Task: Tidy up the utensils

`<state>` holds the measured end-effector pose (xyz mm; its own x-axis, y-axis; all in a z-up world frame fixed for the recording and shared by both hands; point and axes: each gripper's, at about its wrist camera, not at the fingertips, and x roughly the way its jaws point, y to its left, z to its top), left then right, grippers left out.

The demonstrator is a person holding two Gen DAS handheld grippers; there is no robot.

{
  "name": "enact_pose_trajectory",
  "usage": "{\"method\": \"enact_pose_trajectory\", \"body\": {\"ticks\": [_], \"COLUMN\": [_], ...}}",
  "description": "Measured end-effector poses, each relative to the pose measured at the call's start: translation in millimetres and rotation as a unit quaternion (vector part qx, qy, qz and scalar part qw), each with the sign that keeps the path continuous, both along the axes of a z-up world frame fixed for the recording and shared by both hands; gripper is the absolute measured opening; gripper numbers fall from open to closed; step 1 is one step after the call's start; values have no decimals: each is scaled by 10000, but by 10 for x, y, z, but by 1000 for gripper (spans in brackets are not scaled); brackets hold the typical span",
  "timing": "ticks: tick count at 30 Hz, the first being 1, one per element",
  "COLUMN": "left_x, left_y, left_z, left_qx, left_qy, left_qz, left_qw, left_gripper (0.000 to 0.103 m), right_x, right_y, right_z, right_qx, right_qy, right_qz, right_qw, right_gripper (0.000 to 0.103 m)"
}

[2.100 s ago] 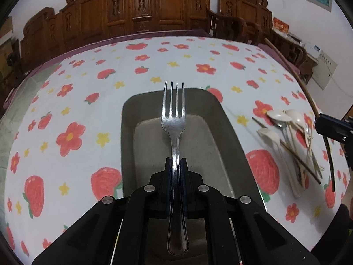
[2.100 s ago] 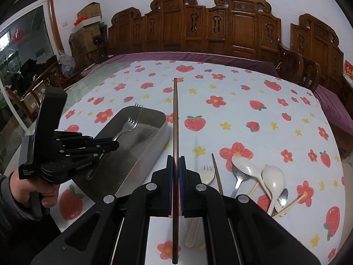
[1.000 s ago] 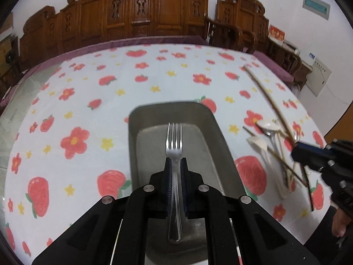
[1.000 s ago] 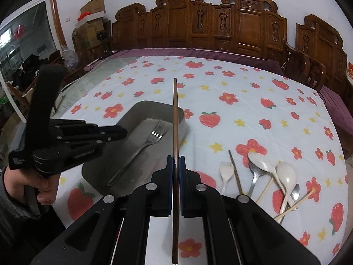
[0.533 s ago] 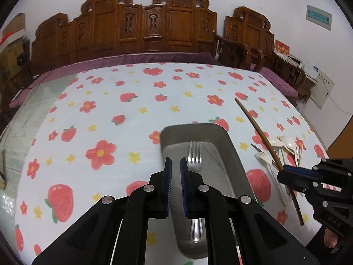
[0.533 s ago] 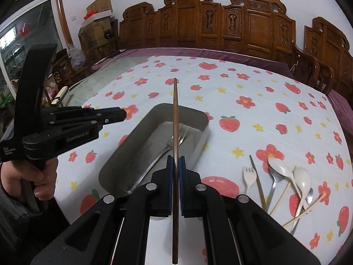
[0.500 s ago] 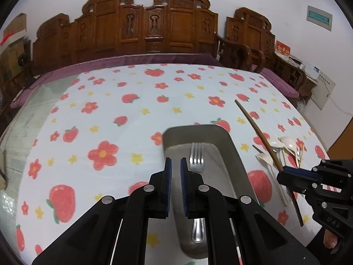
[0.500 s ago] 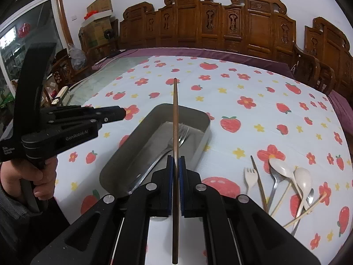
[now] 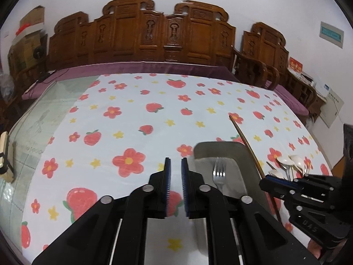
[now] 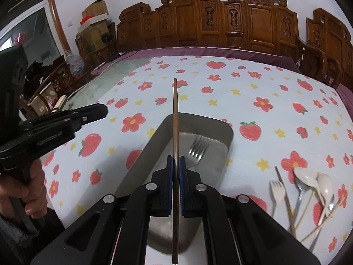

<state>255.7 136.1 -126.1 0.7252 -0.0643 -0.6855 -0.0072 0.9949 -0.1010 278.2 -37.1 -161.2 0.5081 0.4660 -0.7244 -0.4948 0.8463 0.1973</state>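
Two tongs over strawberry-print tablecloth (image 9: 132,114): left tongs (image 9: 174,165) opening, empty; right tongs (image 10: 175,165) clamp chopstick (image 10: 175,119).

home dining room: carved chairs (image 9: 167,37)

Strawberry-and-flower white tablecloth (image 9: 154,119), grey tray (image 10: 198,121)

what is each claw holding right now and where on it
Right claw grips a brown chopstick toward its lower end. Left claw holds nothing; its jaws are opening.
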Motion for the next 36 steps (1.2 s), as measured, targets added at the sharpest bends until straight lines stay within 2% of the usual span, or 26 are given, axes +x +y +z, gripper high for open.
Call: {"method": "enact_pose_trajectory", "body": {"ticks": [1,2,4,8,10,13,18,25,27,31,36], "left_x": [4,9,24,31,29,29,30,13,-8,-84,-199], "left_y": [36,65,118,184,213,245,266,224,183,58,-227], "left_z": [2,3,-5,-18,-19,-25,-27,-20,-14,11,49], "left_qx": [-28,-53,-102,-121,-153,-152,-161,-95,-51,49,206], "left_qy": [-21,-39,-39,-38,-48,-60,-46,-70,-95,-153,-219], "left_qz": [56,98,162,301,346,406,442,356,328,236,-34], "left_qw": [10000,9999,9998,9995,9993,9990,9989,9993,9994,9996,9995], "left_gripper": [28,33,34,48,50,56,60,61,61,61,61], "right_x": [22,39,86,160,187,161,107,86,88,85,-64], "right_y": [32,57,94,151,174,241,276,170,124,-7,-394], "right_z": [-28,-57,-139,-293,-368,-460,-548,-524,-498,-382,-107], "right_qx": [16,18,65,180,182,-13,-263,-102,-45,62,136], "right_qy": [16,36,145,305,397,432,459,460,461,392,33], "right_qz": [-20,-41,-97,-265,-310,-236,-152,-92,-65,-84,-120], "right_qw": [10000,10000,9998,9990,9986,9988,9985,9988,9989,9992,9998], "right_gripper": [6,6,6,6,6,6,6,8,21,22,22]}}
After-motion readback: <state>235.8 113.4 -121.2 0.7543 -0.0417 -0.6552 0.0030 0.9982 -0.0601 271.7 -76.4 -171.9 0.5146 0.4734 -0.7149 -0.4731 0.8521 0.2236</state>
